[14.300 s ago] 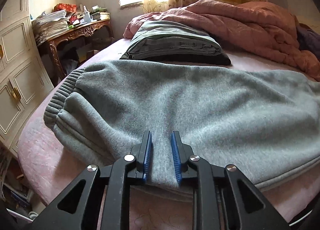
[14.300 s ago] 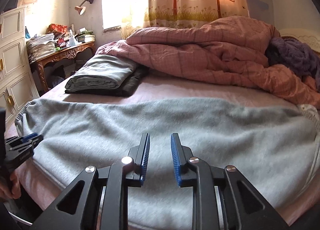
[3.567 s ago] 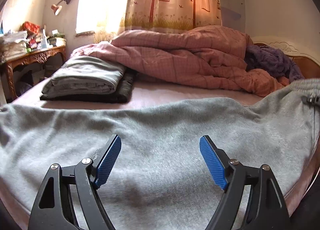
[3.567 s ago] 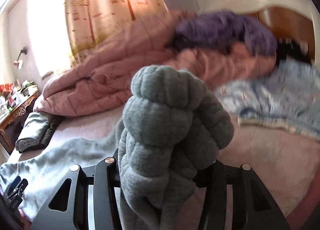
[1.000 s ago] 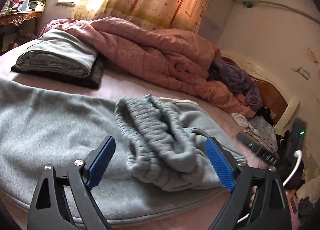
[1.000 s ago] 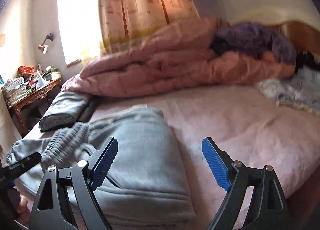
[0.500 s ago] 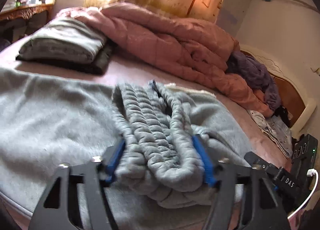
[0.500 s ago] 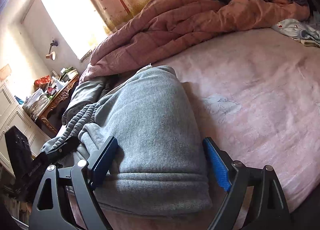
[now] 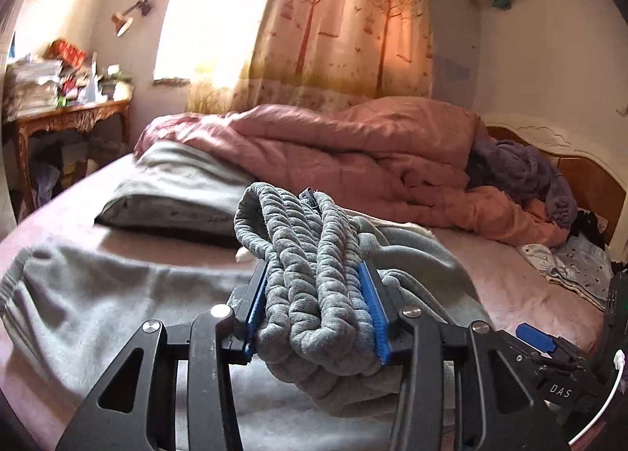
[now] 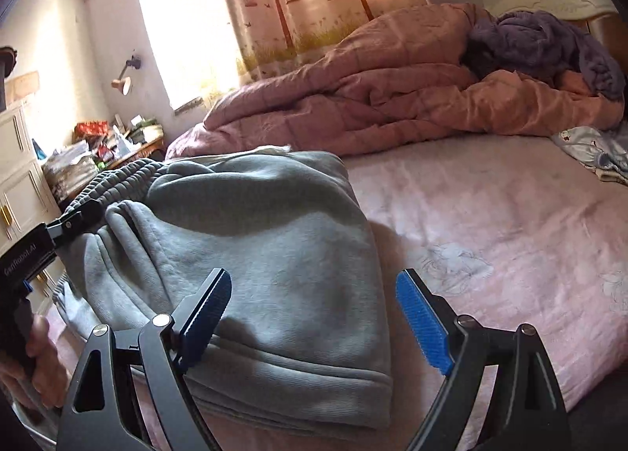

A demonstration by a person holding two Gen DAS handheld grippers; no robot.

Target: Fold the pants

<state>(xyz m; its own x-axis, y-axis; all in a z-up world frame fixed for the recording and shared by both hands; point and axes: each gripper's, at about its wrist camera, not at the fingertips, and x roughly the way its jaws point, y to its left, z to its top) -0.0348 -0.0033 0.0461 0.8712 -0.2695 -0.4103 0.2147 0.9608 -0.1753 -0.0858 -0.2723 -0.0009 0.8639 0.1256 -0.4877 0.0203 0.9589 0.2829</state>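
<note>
The grey fleece pants (image 10: 267, 239) lie on the pink bed, folded over on themselves, the hem end towards me in the right wrist view. My left gripper (image 9: 314, 309) is shut on the bunched ribbed waistband (image 9: 310, 254) and holds it lifted above the rest of the pants (image 9: 98, 302). My right gripper (image 10: 314, 317) is open and empty, its blue fingers (image 10: 422, 325) spread just above the folded end of the pants. The left gripper (image 10: 74, 221) also shows at the left of the right wrist view, on the waistband (image 10: 117, 180).
A heaped pink quilt (image 9: 353, 160) and a purple blanket (image 9: 522, 172) lie at the back of the bed. A folded grey and black pile (image 9: 176, 192) sits behind the pants. A cluttered wooden desk (image 9: 70, 117) stands at the left. Bare pink sheet (image 10: 490, 223) lies right of the pants.
My left gripper has closed on the ribbed waistband and lifted it. My right gripper stays open and has drawn nearer the folded end of the pants.
</note>
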